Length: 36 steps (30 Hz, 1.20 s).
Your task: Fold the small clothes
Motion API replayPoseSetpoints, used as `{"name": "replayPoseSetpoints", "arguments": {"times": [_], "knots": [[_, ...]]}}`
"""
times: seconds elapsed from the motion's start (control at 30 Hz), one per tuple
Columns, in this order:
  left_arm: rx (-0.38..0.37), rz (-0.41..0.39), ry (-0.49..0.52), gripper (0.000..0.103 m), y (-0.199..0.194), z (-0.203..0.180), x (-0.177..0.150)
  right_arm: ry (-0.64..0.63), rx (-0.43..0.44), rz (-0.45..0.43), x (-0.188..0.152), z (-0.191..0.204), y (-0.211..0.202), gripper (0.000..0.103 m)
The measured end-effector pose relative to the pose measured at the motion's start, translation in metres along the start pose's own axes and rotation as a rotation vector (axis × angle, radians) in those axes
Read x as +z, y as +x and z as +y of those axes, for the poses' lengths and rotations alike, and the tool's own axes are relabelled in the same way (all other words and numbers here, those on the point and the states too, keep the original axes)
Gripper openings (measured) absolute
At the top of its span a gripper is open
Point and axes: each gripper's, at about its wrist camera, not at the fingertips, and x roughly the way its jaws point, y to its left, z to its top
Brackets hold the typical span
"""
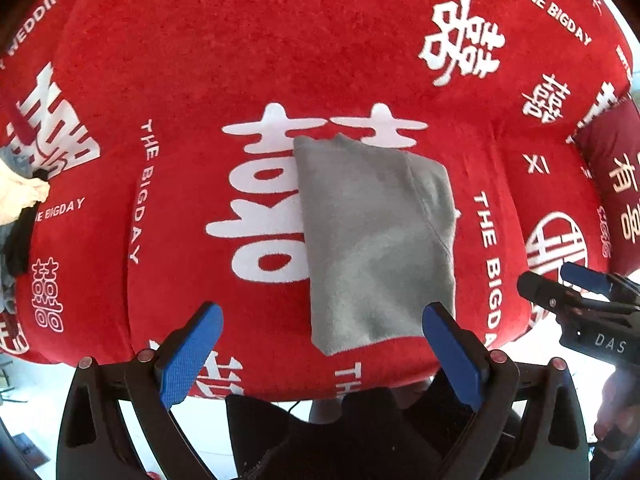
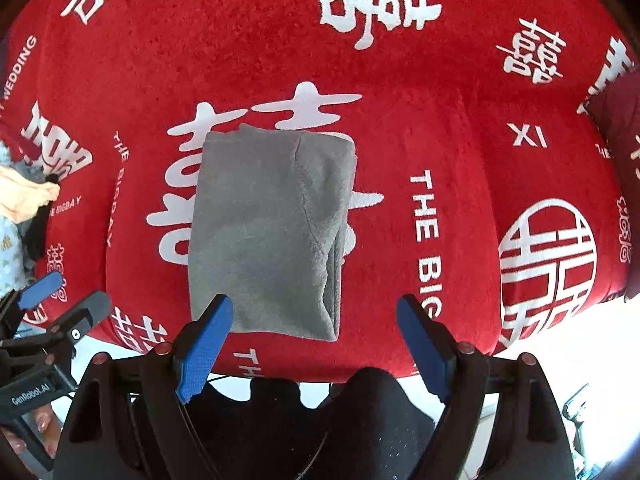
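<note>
Right wrist: folded grey garment (image 2: 268, 232) on red blanket (image 2: 460, 92).

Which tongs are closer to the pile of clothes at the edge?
Left. The left tongs hang open above the folded grey cloth, on the side toward the pile. The right tongs, also open, hang on the cloth's far side from it.
</note>
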Motion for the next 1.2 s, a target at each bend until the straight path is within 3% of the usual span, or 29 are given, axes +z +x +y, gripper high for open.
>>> {"name": "replayPoseSetpoints", "arguments": {"times": [0.17, 0.3, 0.57, 1.2], "knots": [[0.011, 0.018, 0.032, 0.100, -0.005, -0.006, 0.000, 0.044, 0.018, 0.018, -0.003, -0.001, -0.005, 0.086], [-0.011, 0.047, 0.051, 0.102, -0.006, -0.009, 0.001, 0.068, 0.081, 0.049, -0.007, -0.001, -0.002, 0.086], [0.038, 0.064, 0.082, 0.102, -0.008, -0.014, 0.006, 0.026, 0.002, 0.061, -0.015, 0.007, 0.001, 0.086], [0.065, 0.090, 0.073, 0.102, -0.004, -0.013, 0.003, 0.080, 0.018, 0.079, -0.018, -0.002, 0.004, 0.086]]}}
